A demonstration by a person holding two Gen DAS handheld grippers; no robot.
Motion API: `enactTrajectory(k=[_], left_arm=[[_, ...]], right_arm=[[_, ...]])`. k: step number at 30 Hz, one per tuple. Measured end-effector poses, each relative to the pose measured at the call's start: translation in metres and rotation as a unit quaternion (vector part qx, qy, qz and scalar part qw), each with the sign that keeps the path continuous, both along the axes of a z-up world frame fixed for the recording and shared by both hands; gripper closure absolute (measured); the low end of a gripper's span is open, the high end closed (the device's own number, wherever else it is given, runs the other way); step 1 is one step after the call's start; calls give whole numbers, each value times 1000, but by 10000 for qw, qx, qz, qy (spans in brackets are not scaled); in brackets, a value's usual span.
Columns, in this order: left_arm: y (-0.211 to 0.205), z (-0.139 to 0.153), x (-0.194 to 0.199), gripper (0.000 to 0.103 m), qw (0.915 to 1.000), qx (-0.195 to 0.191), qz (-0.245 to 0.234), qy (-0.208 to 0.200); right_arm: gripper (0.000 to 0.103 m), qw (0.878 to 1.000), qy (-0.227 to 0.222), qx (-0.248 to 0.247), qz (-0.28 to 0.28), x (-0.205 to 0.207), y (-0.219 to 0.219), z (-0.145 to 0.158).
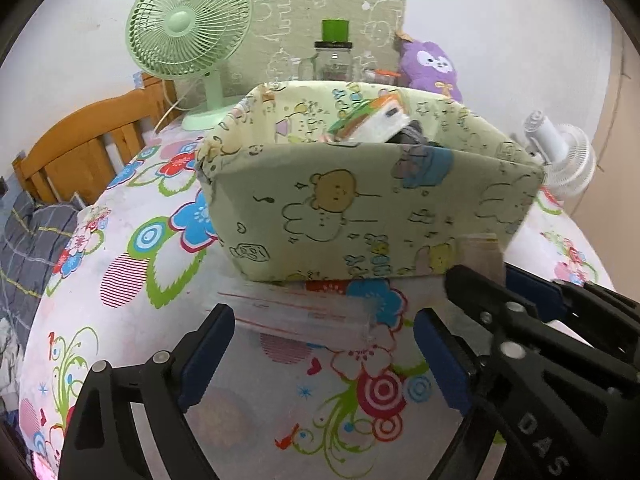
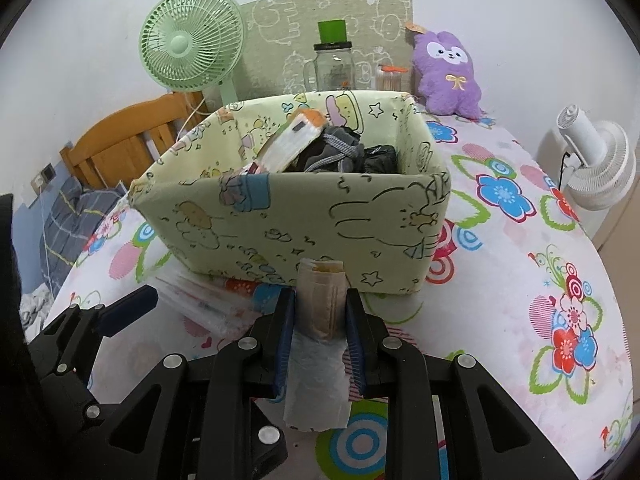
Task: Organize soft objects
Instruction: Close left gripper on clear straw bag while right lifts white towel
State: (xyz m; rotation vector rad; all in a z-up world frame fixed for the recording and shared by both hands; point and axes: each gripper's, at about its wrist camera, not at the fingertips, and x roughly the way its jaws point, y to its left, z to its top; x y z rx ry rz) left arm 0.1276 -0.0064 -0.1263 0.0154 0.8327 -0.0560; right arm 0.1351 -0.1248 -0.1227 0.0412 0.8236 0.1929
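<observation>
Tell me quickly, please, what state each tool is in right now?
Left tool: open, holding nothing.
Right tool: closed on a rolled beige cloth.

The fabric box (image 2: 296,216) stands mid-table (image 2: 520,240), holding clothes (image 2: 340,152). Behind it, along the far edge: desk fan (image 2: 192,40) left, jar (image 2: 332,60) centre, plush toy (image 2: 448,72) right. A plastic bag (image 1: 304,312) lies before the box.

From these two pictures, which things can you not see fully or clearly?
- Fabric box contents: in both views its front wall hides everything below the white packet and dark clothes.
- Clear plastic bag: blurred in the left wrist view; partly behind the left gripper in the right wrist view.
- Rolled beige item in the right gripper: its lower end is hidden by white paper.
- Glass jar: the box rim covers its base.
</observation>
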Motion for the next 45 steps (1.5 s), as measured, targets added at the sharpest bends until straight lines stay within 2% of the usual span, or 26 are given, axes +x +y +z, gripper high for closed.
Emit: enactTrajectory(k=[5,12,20,27,28,29,30,34,43,45], left_arm=[[6,-9,7,10,9995,213,200,110],[23,-18,4,11,9988,345,244,264],[43,-21,-2,11,9993,117,101,342],[44,-17,-8,11,9992,-133,-144,342],[42,-16,-9,10,9992,-151,-186,328],[39,-15,-10,10,9992,-148,-201,313],[37,-14,-10,10,9992,-146,-214,310],[29,-12,-10,10,9992,-168,-224,293],[25,-16,6,10,9994,-19,106,336],[26,-18,10,11,9992,19,144,378]], right_arm=[[75,9999,102,79,1,2,2,-6],[75,9996,224,55,152,2,16,-15],[75,9994,246,-54,227,2,30,-19],[76,9994,214,-115,254,2,34,-18],[77,9993,208,-116,283,3,34,-17],[83,9992,218,-106,309,3,33,-17],[85,9992,231,-95,322,3,33,-16],[88,9991,227,-76,336,4,28,-14],[86,9988,284,109,390,8,17,-9],[77,9988,291,94,387,9,16,-10]])
